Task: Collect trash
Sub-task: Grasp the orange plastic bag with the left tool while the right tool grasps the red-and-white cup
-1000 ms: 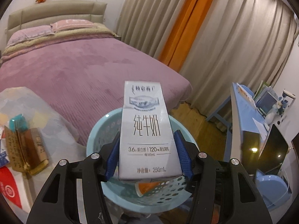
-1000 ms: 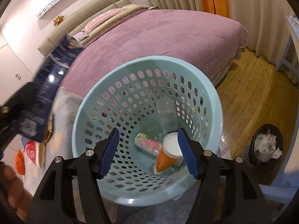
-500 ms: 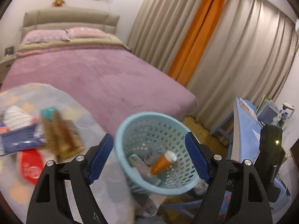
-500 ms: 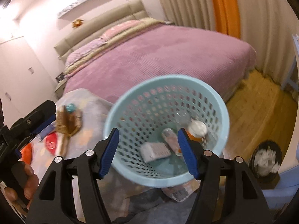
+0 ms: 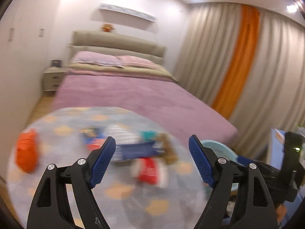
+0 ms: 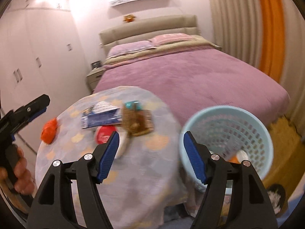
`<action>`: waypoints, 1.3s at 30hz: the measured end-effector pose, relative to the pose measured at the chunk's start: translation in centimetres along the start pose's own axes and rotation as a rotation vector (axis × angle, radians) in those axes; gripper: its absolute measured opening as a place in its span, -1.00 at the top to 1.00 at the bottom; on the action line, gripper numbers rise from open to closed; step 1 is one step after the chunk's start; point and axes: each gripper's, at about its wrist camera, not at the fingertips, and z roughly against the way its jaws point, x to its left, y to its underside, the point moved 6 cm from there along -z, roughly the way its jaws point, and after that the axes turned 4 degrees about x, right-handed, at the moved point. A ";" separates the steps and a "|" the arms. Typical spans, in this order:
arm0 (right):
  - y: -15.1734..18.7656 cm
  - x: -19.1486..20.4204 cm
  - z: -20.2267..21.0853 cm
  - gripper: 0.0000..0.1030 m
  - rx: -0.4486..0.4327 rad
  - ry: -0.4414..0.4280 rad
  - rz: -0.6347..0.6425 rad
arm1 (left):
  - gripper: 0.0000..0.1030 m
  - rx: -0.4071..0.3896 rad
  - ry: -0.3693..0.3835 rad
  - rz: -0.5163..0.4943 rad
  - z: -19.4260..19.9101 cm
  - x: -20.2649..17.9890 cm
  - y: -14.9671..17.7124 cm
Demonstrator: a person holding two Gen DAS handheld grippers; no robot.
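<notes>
My left gripper (image 5: 152, 161) is open and empty above the round table (image 5: 122, 196). On the table lie blurred trash items: an orange packet (image 5: 25, 155), a dark blue pack (image 5: 140, 150), a red-lidded piece (image 5: 147, 170) and a brown wrapper (image 5: 167, 148). My right gripper (image 6: 150, 157) is open and empty between the table (image 6: 137, 181) and the light blue perforated basket (image 6: 226, 143). The basket holds trash, partly hidden. The same orange packet (image 6: 49, 131), blue pack (image 6: 102, 117), red lid (image 6: 104, 134) and brown wrapper (image 6: 136, 123) show there. The left gripper (image 6: 24, 112) is at the far left.
A bed with a purple cover (image 6: 190, 76) stands behind the table. Beige and orange curtains (image 5: 242, 63) hang at the right. A nightstand (image 5: 52, 78) and white wardrobes (image 6: 28, 57) are at the left. A dark bin (image 6: 274, 196) sits on the wooden floor at lower right.
The milk carton left my left gripper and dropped into the basket; the jaws opened. Both grippers swung left from the basket toward the table.
</notes>
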 end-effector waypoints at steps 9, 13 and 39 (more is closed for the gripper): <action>1.8 7.7 -5.7 -0.39 0.108 -0.108 0.055 | -0.79 -0.008 -0.273 0.184 2.3 14.9 0.4; 2.8 9.0 -8.8 -0.41 0.151 -0.103 0.029 | -0.79 0.015 -0.371 0.245 1.9 20.6 1.3; 2.5 8.3 -17.1 -0.70 0.261 -0.079 -0.213 | -0.46 0.206 -0.424 0.291 -5.5 27.3 5.1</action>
